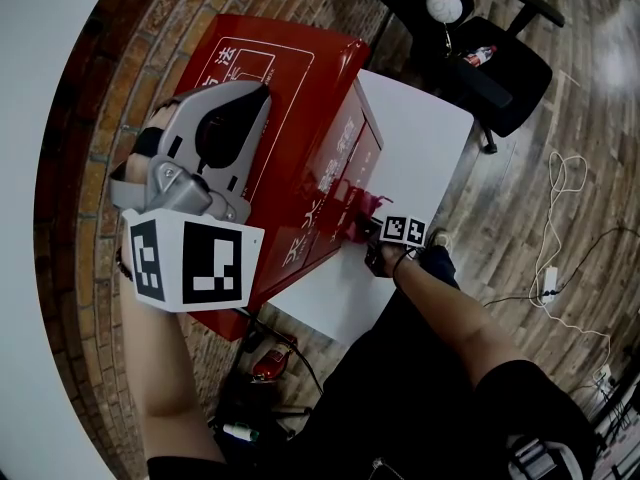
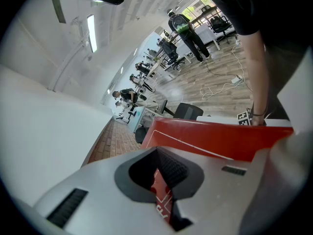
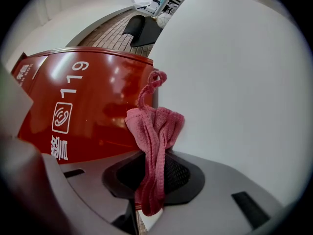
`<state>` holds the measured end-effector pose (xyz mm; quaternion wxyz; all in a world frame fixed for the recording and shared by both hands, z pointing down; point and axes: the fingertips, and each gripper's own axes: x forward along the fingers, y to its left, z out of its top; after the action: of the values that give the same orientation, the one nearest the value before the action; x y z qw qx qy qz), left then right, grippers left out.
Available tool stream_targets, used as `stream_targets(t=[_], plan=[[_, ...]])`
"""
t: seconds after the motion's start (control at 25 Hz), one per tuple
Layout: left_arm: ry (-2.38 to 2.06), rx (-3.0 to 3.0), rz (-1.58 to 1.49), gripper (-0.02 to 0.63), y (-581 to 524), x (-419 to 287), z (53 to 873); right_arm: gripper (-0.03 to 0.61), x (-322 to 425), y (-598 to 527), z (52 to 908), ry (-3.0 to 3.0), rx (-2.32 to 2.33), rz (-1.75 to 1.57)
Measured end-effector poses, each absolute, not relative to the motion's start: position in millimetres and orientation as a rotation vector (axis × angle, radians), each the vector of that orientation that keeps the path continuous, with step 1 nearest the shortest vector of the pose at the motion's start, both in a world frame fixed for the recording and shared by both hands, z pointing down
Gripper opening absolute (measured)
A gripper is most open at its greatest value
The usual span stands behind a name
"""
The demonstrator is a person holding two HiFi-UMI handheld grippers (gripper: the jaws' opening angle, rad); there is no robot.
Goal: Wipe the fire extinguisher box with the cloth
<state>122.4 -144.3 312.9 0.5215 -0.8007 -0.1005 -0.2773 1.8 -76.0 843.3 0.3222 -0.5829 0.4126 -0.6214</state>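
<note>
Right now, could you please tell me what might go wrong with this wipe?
The cloth is bunched into a narrow wad in the right gripper, so little fabric may meet the red box and the hard jaws might scrape its glossy face. The left gripper, shut and empty, seems not to brace the box, which could shift.

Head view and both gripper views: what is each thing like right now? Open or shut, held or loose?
box: closed, standing by the brick wall.
cloth: bunched up, pinched in the right gripper, at the box's front.
right gripper: shut on the cloth.
left gripper: shut, empty, over the box.
</note>
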Motion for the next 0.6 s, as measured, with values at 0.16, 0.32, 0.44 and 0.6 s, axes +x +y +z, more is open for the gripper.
stream_targets(t=[0.16,0.32,0.44,0.6], plan=[[-0.241,-1.918,-0.664,0.031,-145,123,313,0.101,-15,-75,843,1.091,-1.504,-1.651],[-0.239,-1.918,-0.665,0.031,-145,123,313,0.101,-34,-73,843,1.109,-1.483,-1.673],[-0.240,-1.918,-0.665,0.031,-145,123,313,0.101,-45,-71,843,1.124,-1.469,-1.684],[-0.241,-1.918,-0.665,0.031,-145,123,314,0.101,-60,-70,843,1.143,-1.452,-1.703]])
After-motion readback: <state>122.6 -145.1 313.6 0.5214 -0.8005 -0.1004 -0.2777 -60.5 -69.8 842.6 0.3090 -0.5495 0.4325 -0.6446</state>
